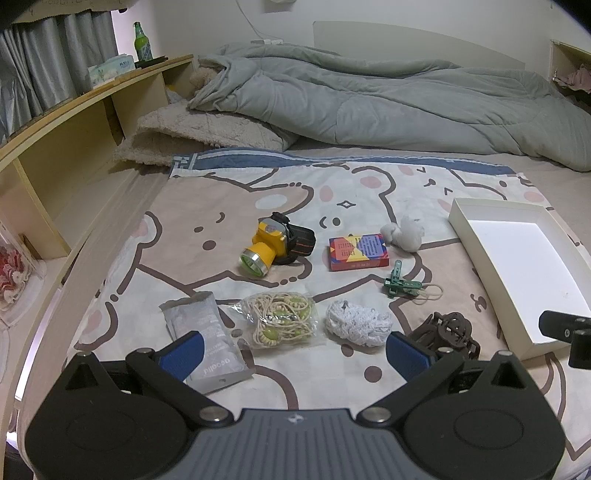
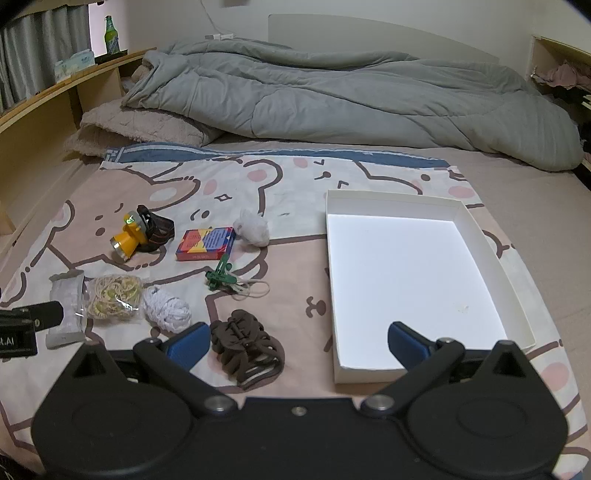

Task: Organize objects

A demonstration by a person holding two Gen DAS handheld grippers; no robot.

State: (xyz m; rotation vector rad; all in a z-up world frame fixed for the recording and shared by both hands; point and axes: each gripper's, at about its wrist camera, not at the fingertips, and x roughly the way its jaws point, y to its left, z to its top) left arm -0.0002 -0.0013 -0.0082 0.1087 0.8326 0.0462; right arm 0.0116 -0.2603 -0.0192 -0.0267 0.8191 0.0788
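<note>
left gripper [image 1: 293, 350] jaws spread, beaded-cord bag [image 1: 280, 319] just ahead | right gripper [image 2: 297, 343] jaws spread, brown hair claw [image 2: 245, 343] between, white tray [image 2: 517, 295] right

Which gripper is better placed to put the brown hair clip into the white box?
Right. The right gripper is open, with the hair clip just ahead and the white box beside it.

A bed [image 2: 517, 192] fills the room, a rumpled grey duvet [image 2: 332, 99] along its far edge. Wooden shelving [image 1: 74, 122] runs along the left edge under grey curtains [image 1: 48, 74]; the wall [image 2: 369, 14] behind is pale.
</note>
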